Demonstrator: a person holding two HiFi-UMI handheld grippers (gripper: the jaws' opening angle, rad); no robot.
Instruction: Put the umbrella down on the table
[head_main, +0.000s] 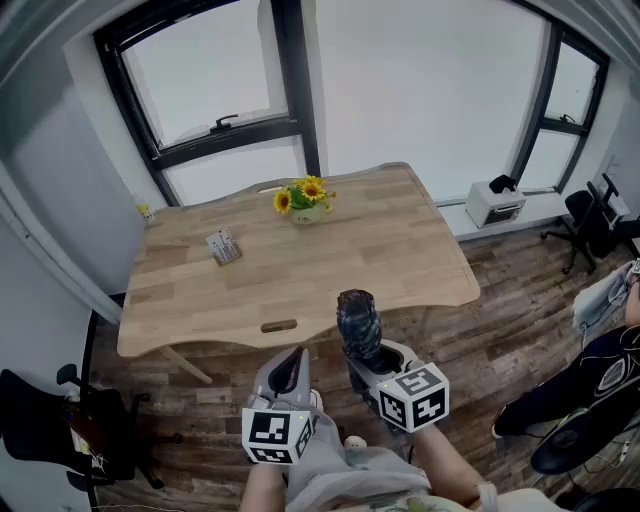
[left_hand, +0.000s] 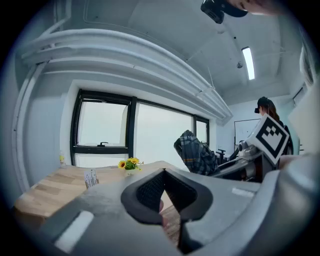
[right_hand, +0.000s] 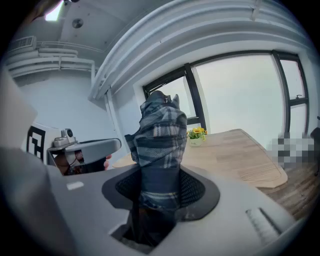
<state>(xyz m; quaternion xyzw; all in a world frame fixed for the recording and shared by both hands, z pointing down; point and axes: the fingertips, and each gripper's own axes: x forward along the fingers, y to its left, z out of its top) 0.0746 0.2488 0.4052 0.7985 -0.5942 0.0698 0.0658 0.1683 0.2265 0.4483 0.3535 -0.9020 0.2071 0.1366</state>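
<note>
A folded dark plaid umbrella (head_main: 358, 320) stands upright in my right gripper (head_main: 372, 352), which is shut on its lower part, in the air just off the near edge of the wooden table (head_main: 380, 250). In the right gripper view the umbrella (right_hand: 160, 145) fills the gap between the pads of the right gripper (right_hand: 160, 189), and the table (right_hand: 240, 155) lies beyond it. My left gripper (head_main: 292, 362) hangs to the left of the umbrella, shut and holding nothing. In the left gripper view the left gripper (left_hand: 162, 172) has its jaws meeting, and the umbrella (left_hand: 195, 152) shows to the right.
On the table stand a pot of yellow flowers (head_main: 305, 200) at the back and a small card stand (head_main: 223, 246) at the left. A slot (head_main: 278, 326) is cut near the front edge. A white device (head_main: 495, 202) sits by the window. Office chairs (head_main: 585, 215) and a seated person (head_main: 590, 375) are at the right.
</note>
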